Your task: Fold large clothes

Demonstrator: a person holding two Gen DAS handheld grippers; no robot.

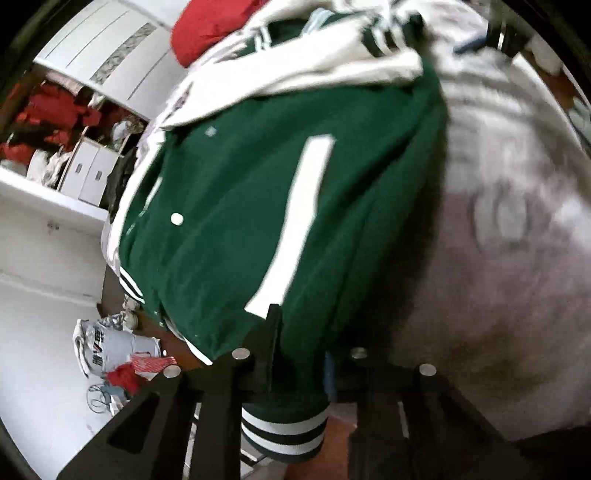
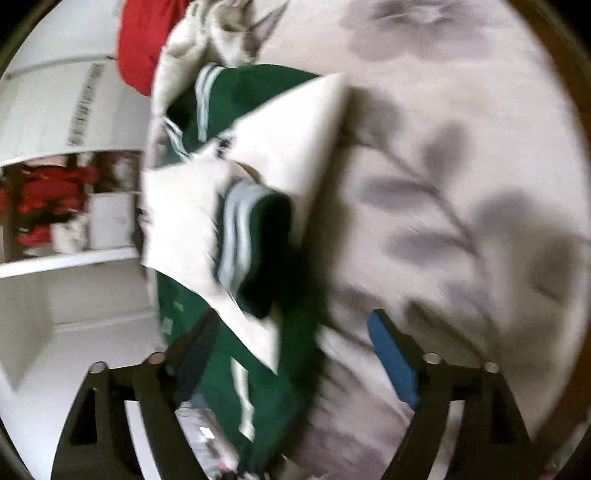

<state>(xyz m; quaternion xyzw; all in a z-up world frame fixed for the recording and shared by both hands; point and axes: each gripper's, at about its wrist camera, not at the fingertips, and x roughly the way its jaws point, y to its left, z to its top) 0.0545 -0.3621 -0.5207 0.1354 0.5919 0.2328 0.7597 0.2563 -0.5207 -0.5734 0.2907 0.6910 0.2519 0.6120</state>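
Over at the left, a white wardrobe with red clothes and white boxes piled on its open shelf, and bags dumped on the floor below — clutter, but well apart from the work.

Dead centre, a green jacket with cream sleeves and striped cuffs, sprawled on a bed under a pale flowered bedspread. Probably thick, soft cloth with some weight to it: likely to sag and drag rather than slide, nothing in it to break. Snaps down the front, hard little lumps best kept out of the pinch. Ribbed hem and cuffs look like the firmest places to take hold.

Left gripper clenched on the jacket near its striped hem, green cloth bunched up between the fingers. Seems a sound hold, though the weight could still tug it loose.

Right gripper spread wide and grasping nothing — the jacket's edge lies between the jaws, close by the left finger, pads not pressing. Just beyond, a sleeve folded over with its dark cuff on top.

Further right, only bedspread. Beyond the jacket, a red bundle and a grey-and-white cloth crowd the far end — little room to spread out that way.
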